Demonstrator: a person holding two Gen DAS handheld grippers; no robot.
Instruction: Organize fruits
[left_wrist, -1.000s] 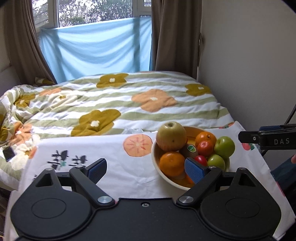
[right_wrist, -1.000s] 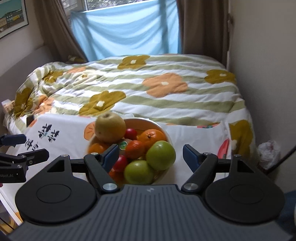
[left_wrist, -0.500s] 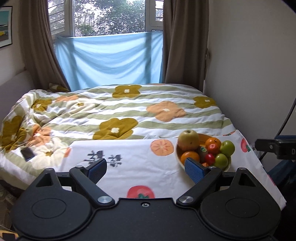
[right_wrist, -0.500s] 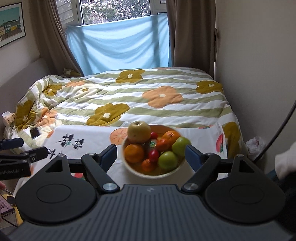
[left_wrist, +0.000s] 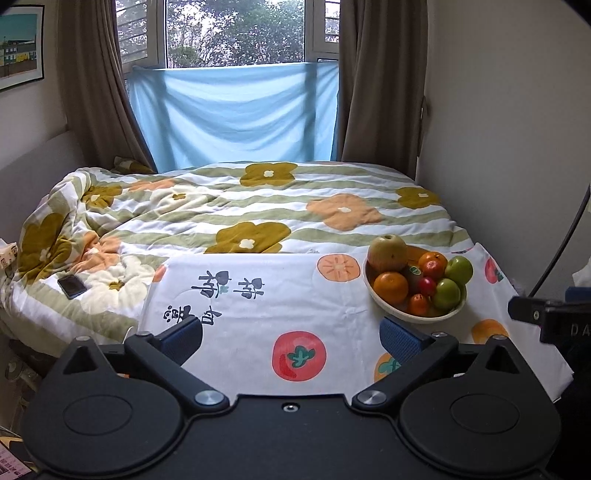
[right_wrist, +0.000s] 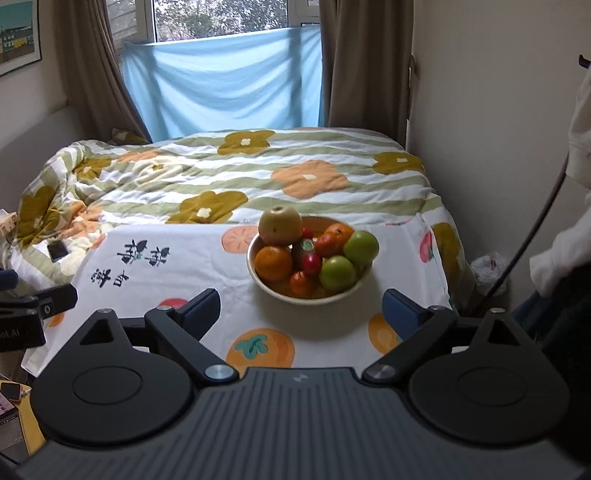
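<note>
fruits (right_wrist: 310, 254) all piled in bowl (right_wrist: 275, 288) on worktop cloth | L tongs (left_wrist: 291, 338) + R tongs (right_wrist: 301, 306) wide open, hold nothing, held back | fits job done or abt to start

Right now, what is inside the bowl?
The bowl holds a pear on top, two green apples, oranges and small red fruits. Fruit underneath is covered.

A window (left_wrist: 236, 33) sits top centre, its lower part covered by a blue sheet (left_wrist: 232, 110), between brown curtains (left_wrist: 380, 81). A floral quilt (left_wrist: 240, 206) covers the bed; a picture (left_wrist: 20, 46), perhaps a poster, hangs upper left.
</note>
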